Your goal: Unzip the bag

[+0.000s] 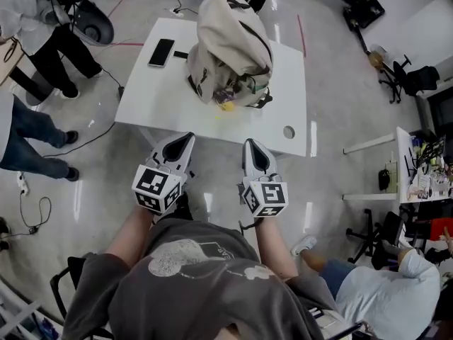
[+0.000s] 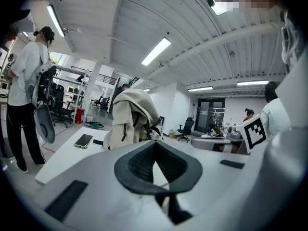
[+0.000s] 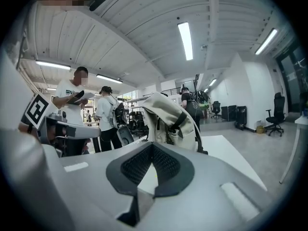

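Observation:
A beige backpack with dark straps stands upright on the white table. It also shows ahead in the left gripper view and in the right gripper view. My left gripper and right gripper hover side by side just short of the table's near edge, apart from the bag. Both are shut with nothing between the jaws, as the left gripper and right gripper show in their own views.
A black phone lies on the table left of the bag, beside a small dark item. A small yellow object sits in front of the bag. The table has a cable hole. People stand at the left, another sits at lower right.

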Tool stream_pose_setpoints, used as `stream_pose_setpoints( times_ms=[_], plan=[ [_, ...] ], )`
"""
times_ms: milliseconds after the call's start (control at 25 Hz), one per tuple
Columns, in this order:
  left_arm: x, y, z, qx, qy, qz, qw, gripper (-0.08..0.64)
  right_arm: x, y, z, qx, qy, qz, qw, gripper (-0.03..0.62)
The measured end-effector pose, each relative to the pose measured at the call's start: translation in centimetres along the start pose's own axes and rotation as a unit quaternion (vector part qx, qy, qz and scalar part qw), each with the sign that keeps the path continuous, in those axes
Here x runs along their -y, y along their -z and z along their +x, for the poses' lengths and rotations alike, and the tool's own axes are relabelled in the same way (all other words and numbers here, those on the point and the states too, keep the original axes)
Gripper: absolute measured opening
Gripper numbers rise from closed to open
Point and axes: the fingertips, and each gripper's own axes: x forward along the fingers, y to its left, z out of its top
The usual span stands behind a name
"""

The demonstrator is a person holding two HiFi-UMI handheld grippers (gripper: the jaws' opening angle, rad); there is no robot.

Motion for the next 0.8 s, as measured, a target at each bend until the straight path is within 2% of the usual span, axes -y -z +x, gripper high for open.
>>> stream_pose_setpoints(
  times_ms=[240,400,800],
  plan=[
    [-2.9,-0.4,1.7,-0.002,0.025,-0.007,0.9997,0.006,-0.3,-0.8,4.2,0.001,0.02,-0.009,1.0,-0.002],
    [-4.2,-0.5,3.3,-0.006,0.028,-0.005,0.9996,0.006,0.5,-0.9,6.2,-0.006,0.035,-0.02,0.999,-0.002],
    [-4.0,-0.6,8.7,-0.019,0.04,0.002,0.999,0.006,2.9,-1.1,11.9,-0.016,0.004,-0.03,0.999,0.0]
  ],
)
